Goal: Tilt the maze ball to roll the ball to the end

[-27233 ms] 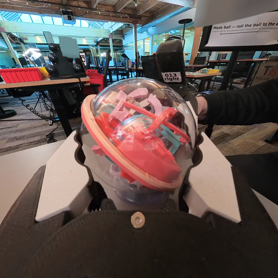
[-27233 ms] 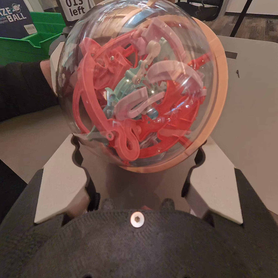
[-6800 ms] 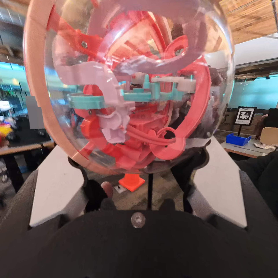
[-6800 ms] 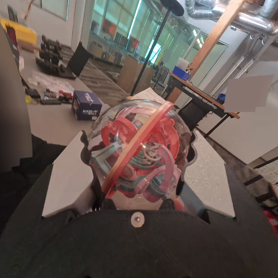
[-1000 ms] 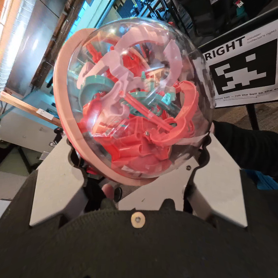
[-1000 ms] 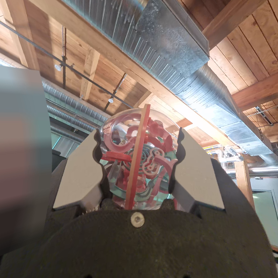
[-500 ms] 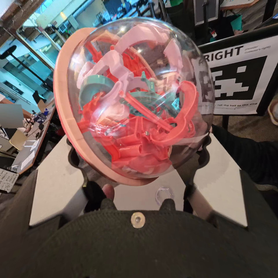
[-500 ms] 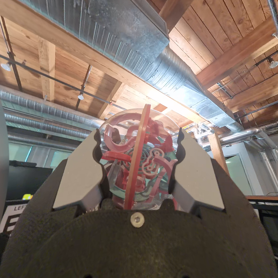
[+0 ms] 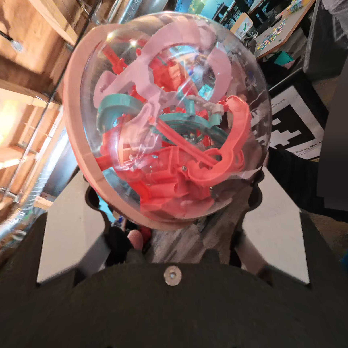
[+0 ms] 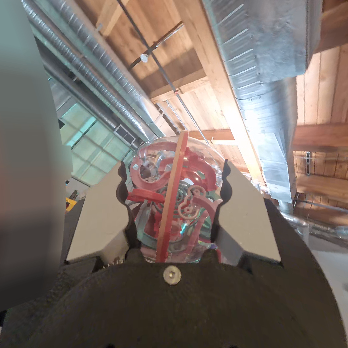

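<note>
- The maze ball (image 10: 177, 197), a clear sphere filled with red, pink and teal tracks, sits deep between the two pale fingers of the right gripper (image 10: 174, 169); both fingers press its sides, so this gripper is clamped on it.
- In the right wrist view the sphere's peach equator ring (image 10: 174, 188) runs nearly upright, leaning slightly to the right at its top.
- That view looks steeply up: wooden ceiling beams (image 10: 188, 88) and silver ducting (image 10: 263, 94) fill the background, so the ball is held up in the air.
- In the left wrist view the maze ball (image 9: 169, 116) fills the frame ahead of the left gripper (image 9: 173, 180), whose fingers stand wide apart at either side of the sphere's lower part.
- Whether those left fingers press the shell or only flank it cannot be told; the picture is blurred.
- A fingertip (image 9: 135, 239) shows under the ball, near the left finger's base.
- A dark sleeve (image 9: 293, 169) reaches in from the right, behind the sphere.
- A black-and-white marker sign (image 9: 293, 130) stands behind the sleeve.
- The small rolling ball inside the maze cannot be made out.
</note>
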A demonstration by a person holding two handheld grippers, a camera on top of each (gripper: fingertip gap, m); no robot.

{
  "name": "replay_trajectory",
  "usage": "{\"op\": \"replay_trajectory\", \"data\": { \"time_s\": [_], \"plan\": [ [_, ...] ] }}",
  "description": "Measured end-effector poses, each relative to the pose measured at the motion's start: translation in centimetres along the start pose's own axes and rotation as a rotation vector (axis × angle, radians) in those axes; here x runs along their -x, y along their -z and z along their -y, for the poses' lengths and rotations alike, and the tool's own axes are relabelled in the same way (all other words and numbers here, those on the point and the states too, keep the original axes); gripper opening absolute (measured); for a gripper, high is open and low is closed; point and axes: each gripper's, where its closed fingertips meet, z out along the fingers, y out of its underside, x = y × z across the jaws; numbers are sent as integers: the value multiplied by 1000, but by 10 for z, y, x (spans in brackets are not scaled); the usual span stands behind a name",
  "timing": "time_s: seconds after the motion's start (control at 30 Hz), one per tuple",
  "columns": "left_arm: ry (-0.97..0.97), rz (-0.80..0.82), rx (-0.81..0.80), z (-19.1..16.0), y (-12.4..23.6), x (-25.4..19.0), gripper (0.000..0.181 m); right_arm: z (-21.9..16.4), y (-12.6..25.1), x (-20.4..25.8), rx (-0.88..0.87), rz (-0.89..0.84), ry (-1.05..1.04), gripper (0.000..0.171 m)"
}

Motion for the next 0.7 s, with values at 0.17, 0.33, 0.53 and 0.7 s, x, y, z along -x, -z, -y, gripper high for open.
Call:
{"op": "replay_trajectory", "data": {
  "time_s": [0.17,0.33,0.53,0.7],
  "plan": [
    [-21,26,-15,4,1,-3,158,2,-1,0,11,11,-10,100],
    [224,21,-14,-45,-7,-1,159,-42,20,-38,81,-125,-208,99],
    [327,17,-128,-65,0,-30,159,-64,36,-12,88,-152,-238,99],
    [216,93,-199,-36,14,-38,158,-52,16,1,137,-83,-181,98]
  ]
}}
